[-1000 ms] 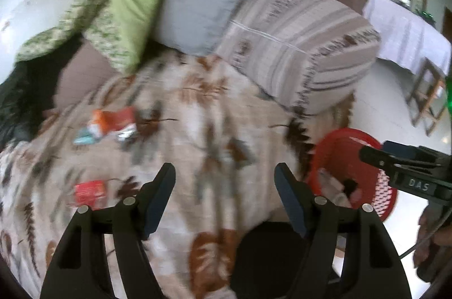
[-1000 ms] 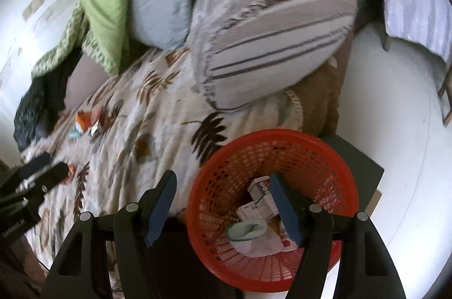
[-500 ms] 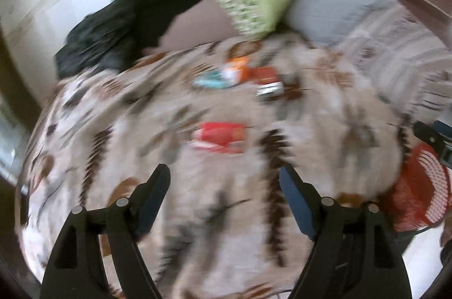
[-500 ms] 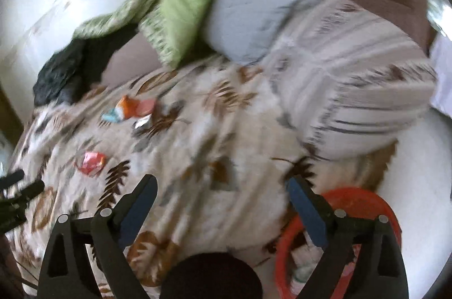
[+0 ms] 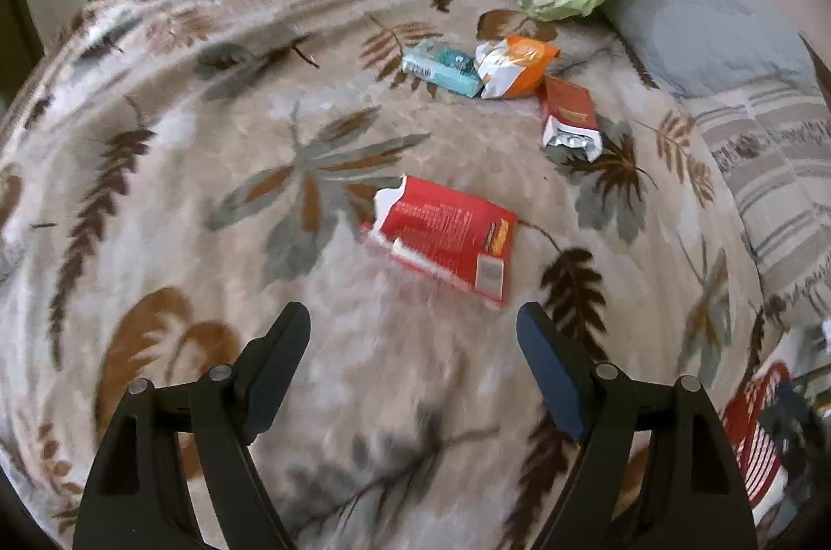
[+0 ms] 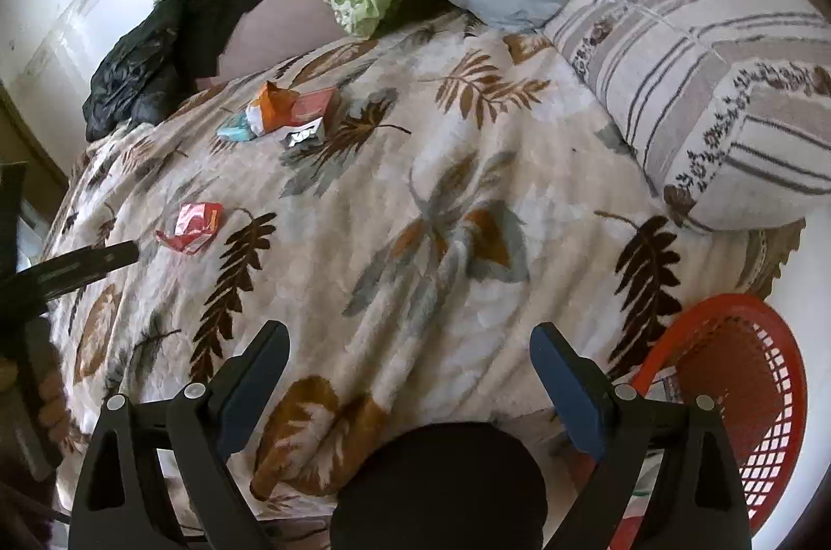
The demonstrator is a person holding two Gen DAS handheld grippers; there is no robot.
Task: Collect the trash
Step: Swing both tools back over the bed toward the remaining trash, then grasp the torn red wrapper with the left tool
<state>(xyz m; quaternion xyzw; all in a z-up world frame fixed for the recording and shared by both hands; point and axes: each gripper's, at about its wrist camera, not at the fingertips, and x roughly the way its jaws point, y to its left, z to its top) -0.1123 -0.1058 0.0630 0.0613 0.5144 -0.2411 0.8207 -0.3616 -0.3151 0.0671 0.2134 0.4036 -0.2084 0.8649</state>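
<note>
The left gripper (image 5: 413,326) hung over the leaf-print blanket (image 5: 208,145) with its fingers spread wide and nothing between them. The red wrapper (image 5: 441,238) lay flat on the blanket just ahead of the fingertips, near the middle of the bed. Its long axis ran from upper left to lower right in the left wrist view, the torn white end pointing left and the barcode end pointing right, toward the gripper's right finger. That slant looked like the main risk: jaws closing along the wrapper rather than across it would likely slide over the foil, or pinch a fold of soft blanket with it. A flat, thin wrapper also offered little edge to catch.

Farther back lay a cluster of three pieces: a teal packet (image 5: 441,67), touching an orange wrapper (image 5: 514,64), and just beside that a red carton (image 5: 568,119) with its open foil end pointing toward the camera. Reaching for one could well nudge the others.

The right gripper (image 6: 410,342) was likewise released and empty, over the near edge of the bed. The red basket (image 6: 748,373) stood beside the bed at lower right, partly behind that gripper, so a careless swing might tip it.
</note>
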